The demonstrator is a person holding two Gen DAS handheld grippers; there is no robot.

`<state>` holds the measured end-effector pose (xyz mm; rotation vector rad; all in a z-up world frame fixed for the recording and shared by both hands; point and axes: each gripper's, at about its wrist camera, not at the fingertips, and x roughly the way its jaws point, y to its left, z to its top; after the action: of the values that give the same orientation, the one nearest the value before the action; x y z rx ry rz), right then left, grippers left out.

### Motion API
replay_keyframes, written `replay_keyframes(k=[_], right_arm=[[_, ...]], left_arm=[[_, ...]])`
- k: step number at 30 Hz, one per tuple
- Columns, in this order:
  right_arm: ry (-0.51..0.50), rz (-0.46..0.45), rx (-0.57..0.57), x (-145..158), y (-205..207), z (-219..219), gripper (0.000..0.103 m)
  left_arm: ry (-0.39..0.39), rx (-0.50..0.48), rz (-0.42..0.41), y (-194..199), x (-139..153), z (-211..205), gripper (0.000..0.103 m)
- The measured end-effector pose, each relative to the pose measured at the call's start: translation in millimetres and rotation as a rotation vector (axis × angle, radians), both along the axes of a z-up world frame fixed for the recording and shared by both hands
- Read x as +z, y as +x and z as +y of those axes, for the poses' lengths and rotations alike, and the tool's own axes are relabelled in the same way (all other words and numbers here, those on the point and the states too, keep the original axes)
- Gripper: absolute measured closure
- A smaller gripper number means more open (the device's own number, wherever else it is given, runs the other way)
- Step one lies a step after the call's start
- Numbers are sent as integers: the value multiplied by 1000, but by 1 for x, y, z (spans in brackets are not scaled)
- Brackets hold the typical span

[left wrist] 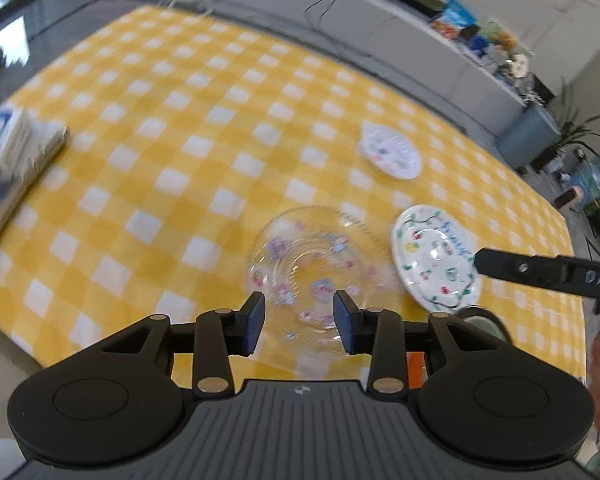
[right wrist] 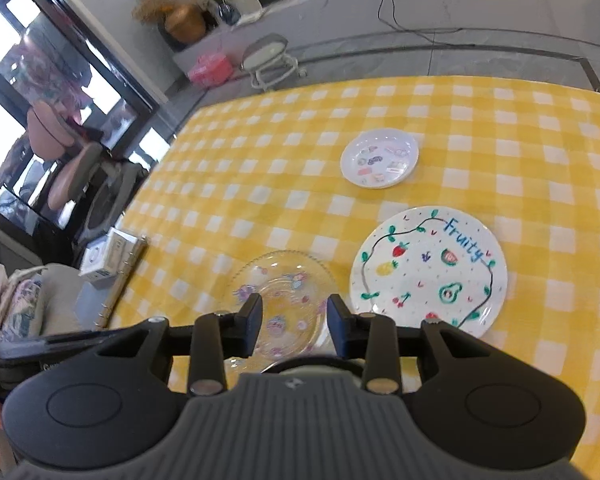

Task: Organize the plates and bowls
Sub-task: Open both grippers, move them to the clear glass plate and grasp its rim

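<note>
Three dishes laid flat and apart on the yellow checked tablecloth, none yet stacked.

Both tongs parted to a middling gap and gripping nothing: left gripper and right gripper alike poised above the clear glass plate at the near edge, probably lined up for a first pick. Just beside it on the right, the white "Fruity" plate; farther back, well apart, the small white sticker plate. Spread singly, so likely meant for nesting by size. No bowl clearly told apart.
</note>
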<state>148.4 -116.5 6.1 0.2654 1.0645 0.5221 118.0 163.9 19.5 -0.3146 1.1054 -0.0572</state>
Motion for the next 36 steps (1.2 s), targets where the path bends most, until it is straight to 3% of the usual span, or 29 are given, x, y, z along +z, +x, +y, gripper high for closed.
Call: replay_keyframes(k=[10, 17, 25, 27, 30, 36], right_arm=[[-114, 140, 179, -34, 62, 15, 69], [-137, 209, 259, -65, 87, 43, 84], [-155, 255, 305, -88, 97, 55, 89], [-154, 264, 312, -91, 98, 56, 89], [-162, 267, 316, -95, 98, 58, 97], [-132, 244, 270, -97, 102, 57, 97]], left_arm=[[-19, 66, 105, 15, -43, 14, 60], [-32, 65, 146, 23, -60, 17, 60], [-53, 65, 170, 25, -71, 20, 78], [-69, 63, 163, 25, -70, 21, 88], [-70, 69, 164, 26, -70, 20, 89], [-44, 89, 136, 38, -65, 23, 93]])
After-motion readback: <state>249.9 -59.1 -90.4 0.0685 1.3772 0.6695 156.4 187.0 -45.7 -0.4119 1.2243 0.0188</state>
